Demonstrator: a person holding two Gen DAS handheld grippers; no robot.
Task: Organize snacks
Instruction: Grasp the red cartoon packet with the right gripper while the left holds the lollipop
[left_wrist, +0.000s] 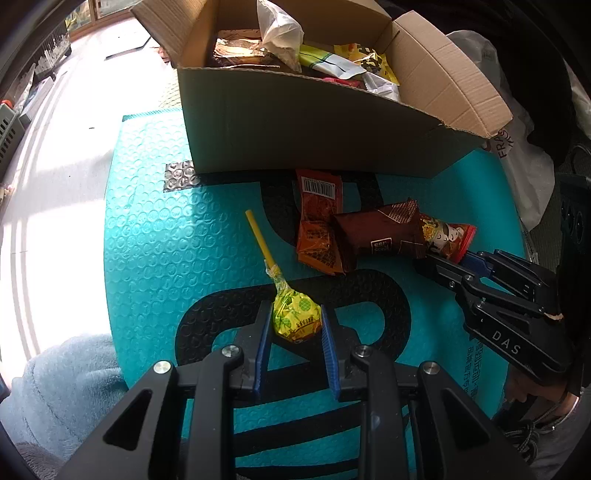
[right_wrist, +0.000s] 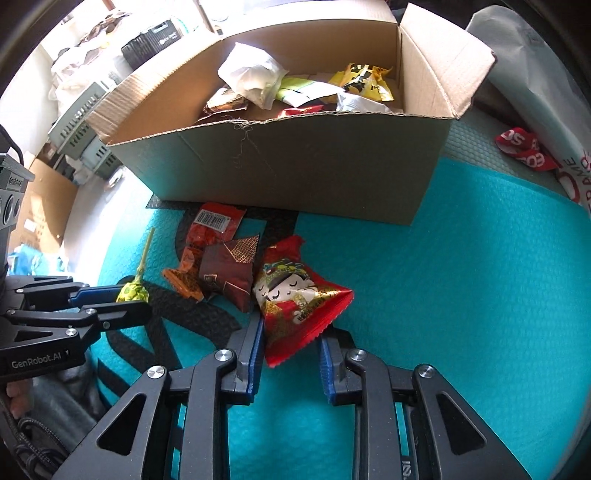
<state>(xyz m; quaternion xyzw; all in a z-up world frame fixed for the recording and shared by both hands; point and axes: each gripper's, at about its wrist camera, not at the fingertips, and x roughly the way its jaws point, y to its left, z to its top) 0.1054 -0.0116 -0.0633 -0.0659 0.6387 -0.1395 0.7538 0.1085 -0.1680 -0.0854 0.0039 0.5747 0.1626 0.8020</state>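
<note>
In the left wrist view the left gripper (left_wrist: 294, 325) fills the bottom of the frame, its blue pads clamped on the wrapped head of a yellow lollipop (left_wrist: 295, 317) whose stick slants up toward the upper left over the teal mat (left_wrist: 147, 236). At the lower left a pale blue fleecy cloth (left_wrist: 62, 384) is cut off by the frame edge.

In the right wrist view the right gripper (right_wrist: 291, 332) sits low in the centre, pinching the lower end of a red snack packet (right_wrist: 299, 306) printed with a cartoon face; the packet's bottom corner is tucked between the pads and hard to see. The same gripper enters the left view from the right edge, its tips hidden behind that packet.

Just above, in the middle of both frames, a brown wafer packet (left_wrist: 380, 232) lies across an orange sachet (left_wrist: 319, 221) with a barcode, covering part of it. All rest on the mat in front of the open cardboard box (left_wrist: 314, 133).

The box takes the upper centre; its near wall hides most of the contents, so only the tops of a white crumpled bag (right_wrist: 251, 74) and yellow and green wrappers show. At the upper right of the right view a red wrapper (right_wrist: 524, 147) lies beside a white plastic bag (right_wrist: 546, 85), partly cut off.
</note>
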